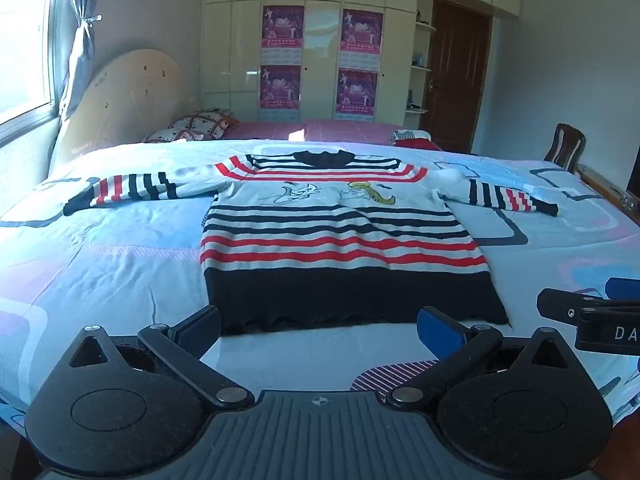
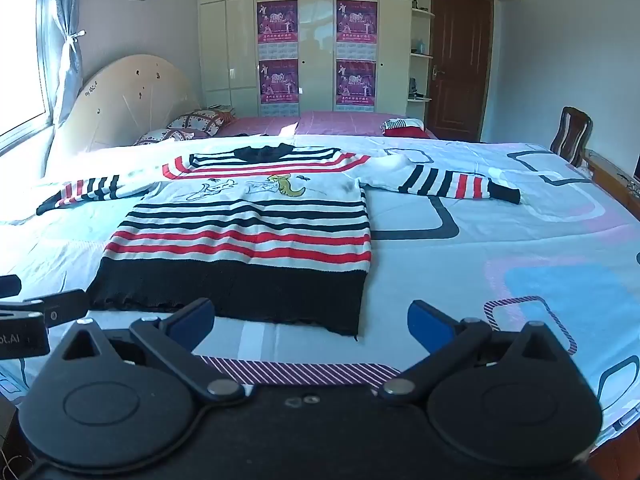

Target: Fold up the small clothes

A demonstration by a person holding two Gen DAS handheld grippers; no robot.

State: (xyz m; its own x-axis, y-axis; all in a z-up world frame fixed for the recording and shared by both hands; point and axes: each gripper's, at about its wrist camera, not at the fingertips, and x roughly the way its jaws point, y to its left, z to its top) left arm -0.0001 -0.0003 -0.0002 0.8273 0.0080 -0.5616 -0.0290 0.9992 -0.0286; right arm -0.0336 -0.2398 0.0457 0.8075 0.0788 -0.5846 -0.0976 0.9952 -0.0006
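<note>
My left gripper (image 1: 320, 330) and right gripper (image 2: 312, 320) hang spread wide, holding nothing, near the hem of the sweater (image 1: 340, 232) lying flat, sleeves outstretched, on the bed (image 1: 120, 264).

A bedroom is shown, lit by daylight from a window (image 1: 24, 40) at nine o'clock, beside which a tied-back blue curtain (image 1: 80, 40) is hung. A cream wardrobe (image 1: 236, 40) bearing four purple posters (image 1: 283, 26) is seen at twelve o'clock. A brown door (image 1: 456, 76) is set at one o'clock, and a wooden chair (image 1: 564, 152) at two o'clock.
</note>
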